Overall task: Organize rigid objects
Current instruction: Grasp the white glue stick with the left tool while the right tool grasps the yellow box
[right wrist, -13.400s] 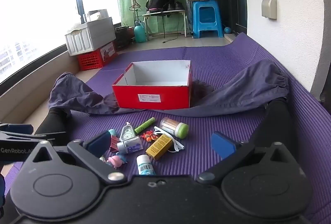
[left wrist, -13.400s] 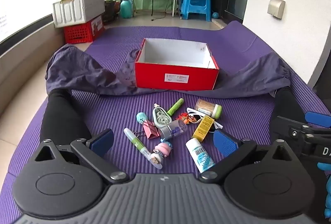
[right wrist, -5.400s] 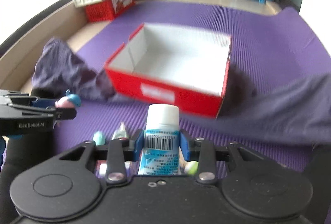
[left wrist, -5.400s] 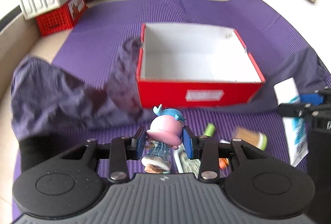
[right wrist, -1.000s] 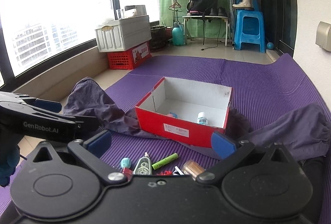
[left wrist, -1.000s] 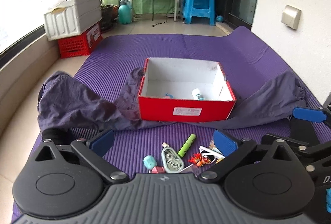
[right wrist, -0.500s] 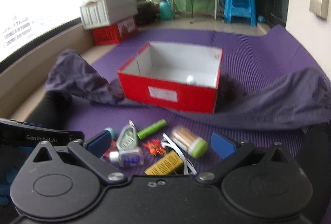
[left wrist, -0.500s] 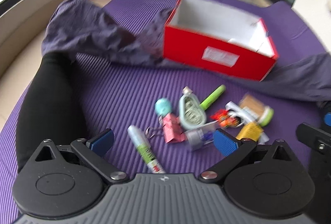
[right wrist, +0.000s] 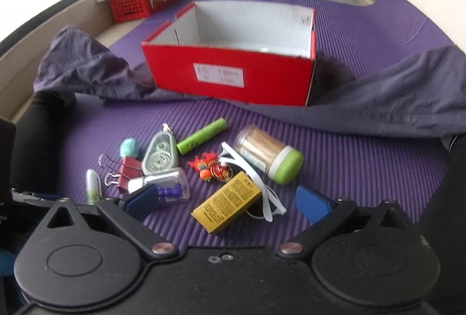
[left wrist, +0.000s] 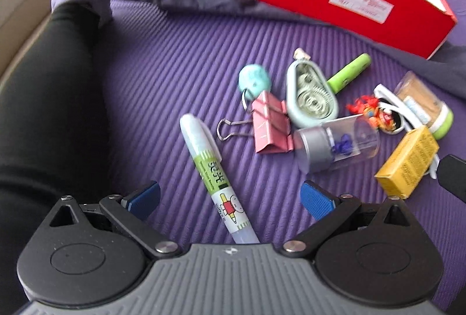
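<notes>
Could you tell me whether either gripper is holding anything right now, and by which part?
Nothing is held. The left gripper is open over the glue pen, and the right gripper is open above the yellow box.

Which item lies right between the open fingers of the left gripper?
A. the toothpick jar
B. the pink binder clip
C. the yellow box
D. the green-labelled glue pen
D. In the left wrist view the glue pen runs back between the spread fingers of the left gripper, while the yellow box, pink binder clip and toothpick jar lie farther off.
</notes>
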### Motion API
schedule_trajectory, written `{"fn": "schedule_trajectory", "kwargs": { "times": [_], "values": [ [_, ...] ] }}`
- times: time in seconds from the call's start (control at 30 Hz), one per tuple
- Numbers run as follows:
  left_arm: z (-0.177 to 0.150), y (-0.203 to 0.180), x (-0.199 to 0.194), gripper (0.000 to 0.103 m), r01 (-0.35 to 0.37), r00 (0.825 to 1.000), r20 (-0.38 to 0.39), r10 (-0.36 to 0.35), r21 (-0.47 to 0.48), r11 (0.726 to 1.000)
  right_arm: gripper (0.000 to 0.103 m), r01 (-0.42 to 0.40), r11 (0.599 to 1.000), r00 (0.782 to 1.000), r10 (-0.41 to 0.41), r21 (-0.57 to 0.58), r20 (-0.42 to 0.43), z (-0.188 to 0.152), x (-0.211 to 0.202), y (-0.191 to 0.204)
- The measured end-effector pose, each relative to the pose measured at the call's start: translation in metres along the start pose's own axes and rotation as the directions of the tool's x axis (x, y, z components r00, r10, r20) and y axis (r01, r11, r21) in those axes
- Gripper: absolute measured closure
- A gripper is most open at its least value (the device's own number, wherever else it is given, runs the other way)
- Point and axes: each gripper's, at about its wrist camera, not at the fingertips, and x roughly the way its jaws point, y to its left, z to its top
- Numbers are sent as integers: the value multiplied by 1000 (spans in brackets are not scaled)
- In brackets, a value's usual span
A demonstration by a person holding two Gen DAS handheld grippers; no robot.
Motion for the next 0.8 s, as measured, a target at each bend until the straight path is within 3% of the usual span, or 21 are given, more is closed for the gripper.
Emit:
{"fn": "schedule_trajectory", "kwargs": {
  "times": [0.33,0.53,0.8],
  "values": [
    [-4,-2,17,0,-7,1000,-25,7,1,1000,18,100,982,989,-80,160,-125,-1,45,-7],
    [-4,6,22,1,37,998,-39,-40,-66,997,28,101,970,981,-60,223,-184,-2,60,-4],
    [-2,10,19,16,44,999,-15,-46,-90,995,42,104,965,976,-52,240,-214,0,70,2]
  ]
}}
